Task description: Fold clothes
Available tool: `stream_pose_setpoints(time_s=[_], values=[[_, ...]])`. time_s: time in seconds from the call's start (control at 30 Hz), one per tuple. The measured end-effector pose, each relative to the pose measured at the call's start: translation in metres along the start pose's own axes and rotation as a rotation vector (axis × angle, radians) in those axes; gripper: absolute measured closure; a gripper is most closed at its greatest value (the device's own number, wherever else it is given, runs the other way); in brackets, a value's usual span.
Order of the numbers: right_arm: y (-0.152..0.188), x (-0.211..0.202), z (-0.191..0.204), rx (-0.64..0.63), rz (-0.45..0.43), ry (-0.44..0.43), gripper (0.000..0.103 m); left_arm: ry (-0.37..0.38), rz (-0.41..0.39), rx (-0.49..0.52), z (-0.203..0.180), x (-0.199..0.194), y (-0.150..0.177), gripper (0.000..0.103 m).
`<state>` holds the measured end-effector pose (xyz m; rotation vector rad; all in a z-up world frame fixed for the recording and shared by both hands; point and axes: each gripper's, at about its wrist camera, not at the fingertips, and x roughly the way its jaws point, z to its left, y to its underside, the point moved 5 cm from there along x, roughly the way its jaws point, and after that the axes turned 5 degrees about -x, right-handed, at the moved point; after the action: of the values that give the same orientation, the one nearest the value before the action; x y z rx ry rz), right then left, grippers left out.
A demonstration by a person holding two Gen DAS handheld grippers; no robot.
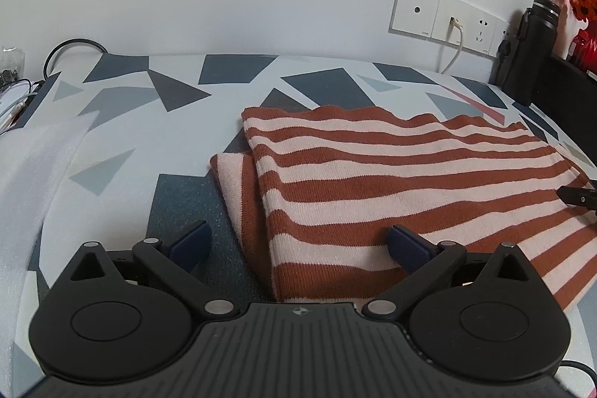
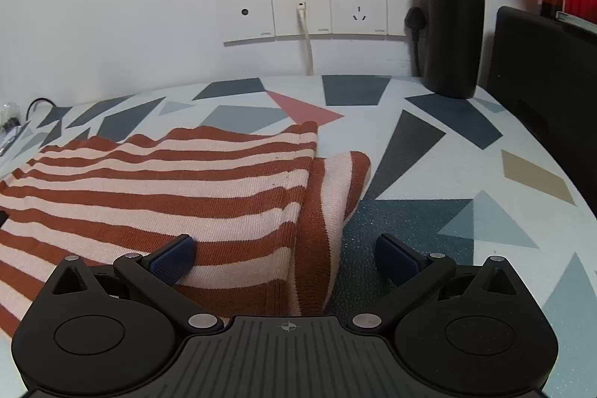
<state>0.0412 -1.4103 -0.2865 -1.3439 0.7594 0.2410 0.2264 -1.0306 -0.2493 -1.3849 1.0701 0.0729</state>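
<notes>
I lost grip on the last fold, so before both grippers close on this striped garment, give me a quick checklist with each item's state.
1. Left gripper open: ok.
2. Right gripper open: ok.
3. Rust-and-pink striped knit garment lying flat on the geometric-patterned tablecloth: ok.
4. Garment's side edge between each gripper's fingers: ok in both wrist views.
5. Tucked sleeve kept inside: not ok, it sticks out past the edge.
6. Black insulated bottle apart from the garment: ok.

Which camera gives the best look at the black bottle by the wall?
The right wrist view: the black bottle stands whole and large there, lid to base, on the patterned table. In the left wrist view the bottle is small and warped at the far right edge.
</notes>
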Motion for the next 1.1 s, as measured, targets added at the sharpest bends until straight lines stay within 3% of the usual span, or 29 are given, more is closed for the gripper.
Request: stream_pose_setpoints(time_s=[1.1], values=[[0.0001, -0.0001, -0.001, 0.011, 0.001, -0.003, 0.001, -0.017, 0.009, -0.002, -0.002, -0.0007, -0.0003, 0.0]])
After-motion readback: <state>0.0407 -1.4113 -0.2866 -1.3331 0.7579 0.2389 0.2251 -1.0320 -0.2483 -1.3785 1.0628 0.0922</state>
